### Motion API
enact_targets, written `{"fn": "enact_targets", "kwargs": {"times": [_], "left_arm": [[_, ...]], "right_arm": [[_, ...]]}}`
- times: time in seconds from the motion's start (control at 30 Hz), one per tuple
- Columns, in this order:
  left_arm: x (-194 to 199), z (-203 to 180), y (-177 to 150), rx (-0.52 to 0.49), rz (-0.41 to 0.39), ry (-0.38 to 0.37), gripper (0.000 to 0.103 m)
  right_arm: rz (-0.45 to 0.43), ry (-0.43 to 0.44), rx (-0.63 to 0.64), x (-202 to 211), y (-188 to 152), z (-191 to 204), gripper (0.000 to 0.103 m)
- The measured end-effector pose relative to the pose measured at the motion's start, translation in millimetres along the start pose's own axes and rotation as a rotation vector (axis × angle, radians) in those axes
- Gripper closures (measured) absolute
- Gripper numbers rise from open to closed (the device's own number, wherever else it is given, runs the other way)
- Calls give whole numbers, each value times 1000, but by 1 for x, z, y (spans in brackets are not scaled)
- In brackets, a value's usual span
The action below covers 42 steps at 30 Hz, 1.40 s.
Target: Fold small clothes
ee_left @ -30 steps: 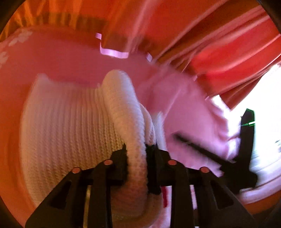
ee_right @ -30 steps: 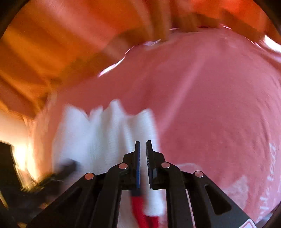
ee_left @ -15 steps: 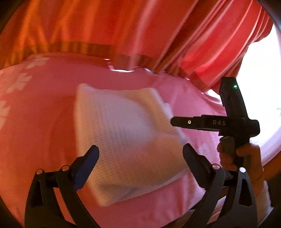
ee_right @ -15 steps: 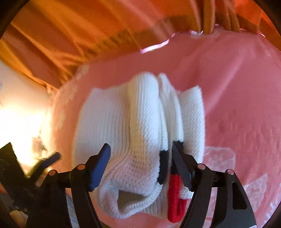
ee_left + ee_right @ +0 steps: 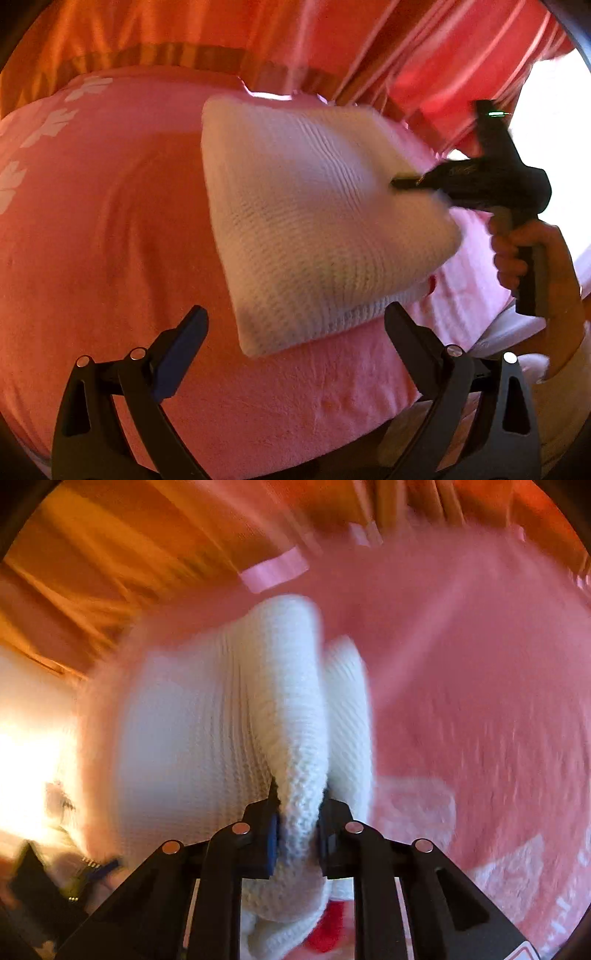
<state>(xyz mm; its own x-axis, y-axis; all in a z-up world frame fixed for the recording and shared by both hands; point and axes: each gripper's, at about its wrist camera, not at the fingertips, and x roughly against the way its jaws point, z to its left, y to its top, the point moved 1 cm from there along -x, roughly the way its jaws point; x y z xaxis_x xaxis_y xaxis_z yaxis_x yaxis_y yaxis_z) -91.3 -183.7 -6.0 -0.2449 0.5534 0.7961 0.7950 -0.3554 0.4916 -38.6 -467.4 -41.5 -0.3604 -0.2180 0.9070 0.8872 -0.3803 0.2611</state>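
Note:
A folded white knitted garment (image 5: pixel 314 229) lies on the pink bedspread (image 5: pixel 103 229). My left gripper (image 5: pixel 295 332) stands wide open just before its near edge, with nothing between its pads. My right gripper (image 5: pixel 402 182), held by a hand at the right, sits at the garment's right side. In the right wrist view the right gripper (image 5: pixel 297 812) has its jaws closing on a raised fold of the white knit (image 5: pixel 295 701), and the pads press the fold from both sides. A red tab (image 5: pixel 325 930) shows under the fold near the jaws.
Orange and red striped curtains (image 5: pixel 424 55) hang behind the bed. Bright window light fills the right edge (image 5: pixel 554 129). White flower prints (image 5: pixel 48 125) mark the bedspread at far left. A dark device (image 5: pixel 44 878) lies at the lower left of the right wrist view.
My left gripper let go of the knit fold, opened wide and drew back from the garment. My right gripper opened over the garment, then closed on a raised fold of it.

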Motion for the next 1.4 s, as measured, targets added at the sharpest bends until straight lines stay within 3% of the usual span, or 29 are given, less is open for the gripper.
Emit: {"fn": "enact_targets", "kwargs": {"times": [0.17,0.23,0.4,0.5,0.67,0.7,0.77,0.83,1.07,1.13,1.2,1.33,1.4], "left_arm": [[-18,-12,-11,-49,2,59,9],[-24,-8,-12,-31,11,55,9],[-32,0,-15,13,29,62,9],[-38,1,-17,21,37,74,9],[-46,8,-20,37,64,140,9],[-47,10,-20,36,66,145,9],[-46,13,-20,29,62,152,9],[-45,13,-20,17,75,146,9],[8,1,5,6,11,-33,9],[15,2,28,22,-25,-63,8],[5,5,47,43,-28,-70,8],[-47,22,77,105,45,10,8],[-73,37,80,158,92,12,8]], "right_arm": [[-145,89,65,65,-25,12,71],[-142,122,110,78,-42,18,54],[-60,123,190,60,-82,36,54],[-53,82,218,53,-82,39,92],[-116,70,184,78,-94,14,92],[-87,15,185,69,-97,8,92],[66,-120,219,27,-102,2,89],[89,-149,252,21,-104,8,76],[-227,-31,176,103,-67,19,61],[-254,-47,164,103,-47,25,43],[-222,-63,158,84,-20,29,40],[-103,-145,102,28,7,9,40],[-42,-90,57,8,9,-5,39]]}}
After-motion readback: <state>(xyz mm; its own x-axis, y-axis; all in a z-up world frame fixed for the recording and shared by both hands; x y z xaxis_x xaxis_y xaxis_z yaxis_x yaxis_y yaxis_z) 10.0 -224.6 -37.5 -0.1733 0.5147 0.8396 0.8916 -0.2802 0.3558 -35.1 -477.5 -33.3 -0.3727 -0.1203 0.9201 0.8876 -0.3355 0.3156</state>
